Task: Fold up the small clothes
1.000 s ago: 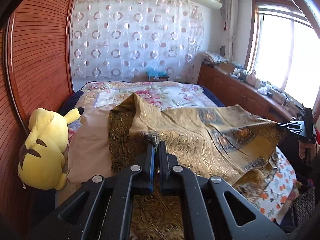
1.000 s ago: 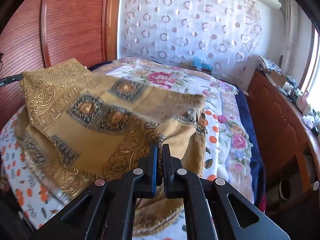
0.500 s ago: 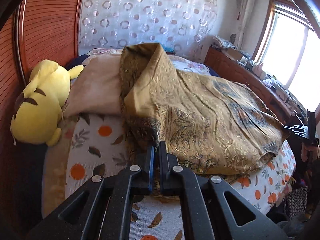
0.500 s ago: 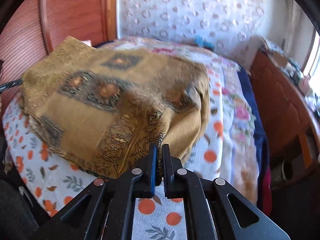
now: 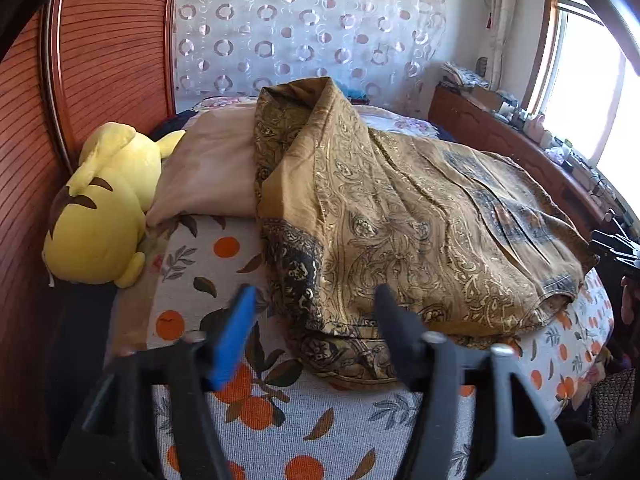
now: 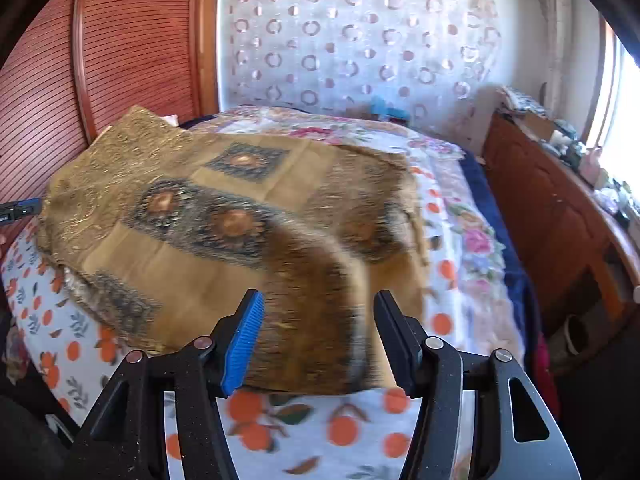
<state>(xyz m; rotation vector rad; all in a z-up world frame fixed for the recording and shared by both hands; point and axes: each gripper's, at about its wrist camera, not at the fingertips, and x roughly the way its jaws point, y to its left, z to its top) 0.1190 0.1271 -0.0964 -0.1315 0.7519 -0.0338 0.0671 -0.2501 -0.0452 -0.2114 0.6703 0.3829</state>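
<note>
A gold and brown patterned cloth [image 5: 400,216] lies folded over on the orange-print bed sheet [image 5: 208,264]. It also shows in the right wrist view [image 6: 224,216], with its near corner blurred in motion. My left gripper [image 5: 314,300] is open just in front of the cloth's near corner and holds nothing. My right gripper [image 6: 318,312] is open at the cloth's opposite corner, with the blurred cloth edge between the spread fingers. The right gripper shows at the far right of the left wrist view [image 5: 616,248].
A yellow plush toy [image 5: 100,208] and a beige pillow [image 5: 208,172] lie at the head of the bed by the red wooden headboard [image 5: 112,52]. A wooden cabinet [image 6: 560,216] with clutter runs along the window side. A floral quilt [image 6: 460,216] covers the far side.
Both grippers held cloth corners, carried them down onto the bed, then opened and let go. The cloth now lies folded on the sheet, its right corner still falling.
</note>
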